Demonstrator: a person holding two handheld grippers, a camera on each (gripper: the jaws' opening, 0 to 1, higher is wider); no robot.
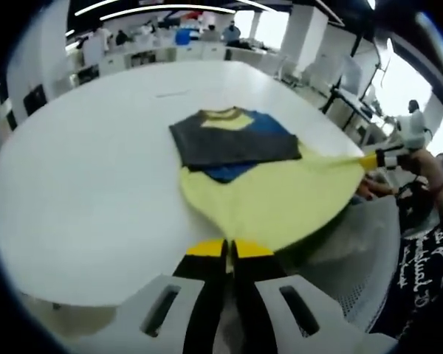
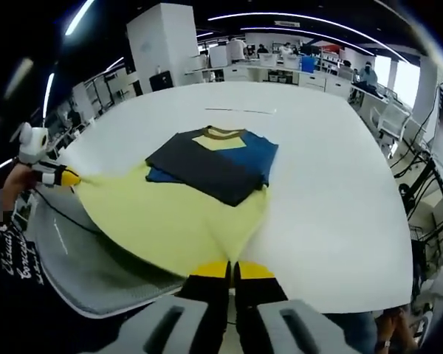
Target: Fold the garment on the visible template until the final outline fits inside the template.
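Observation:
A yellow T-shirt [image 1: 280, 195] [image 2: 170, 217] with blue sleeves lies on the white table [image 1: 88, 177] [image 2: 332, 184]. A dark grey rectangular template [image 1: 232, 144] [image 2: 207, 171] rests across its chest. The lower half of the shirt is pulled taut toward the table's near edge. My left gripper [image 1: 229, 248] is shut on one corner of the hem, and it appears in the right gripper view at far left [image 2: 66, 178]. My right gripper [image 2: 232, 270] is shut on the other hem corner, and it appears in the left gripper view at far right [image 1: 371, 160].
A grey mesh chair [image 1: 351, 254] [image 2: 81, 262] stands below the table edge under the stretched hem. The person's dark printed sleeve [image 1: 421, 258] [image 2: 15, 265] is beside it. Desks and other people stand far behind the table.

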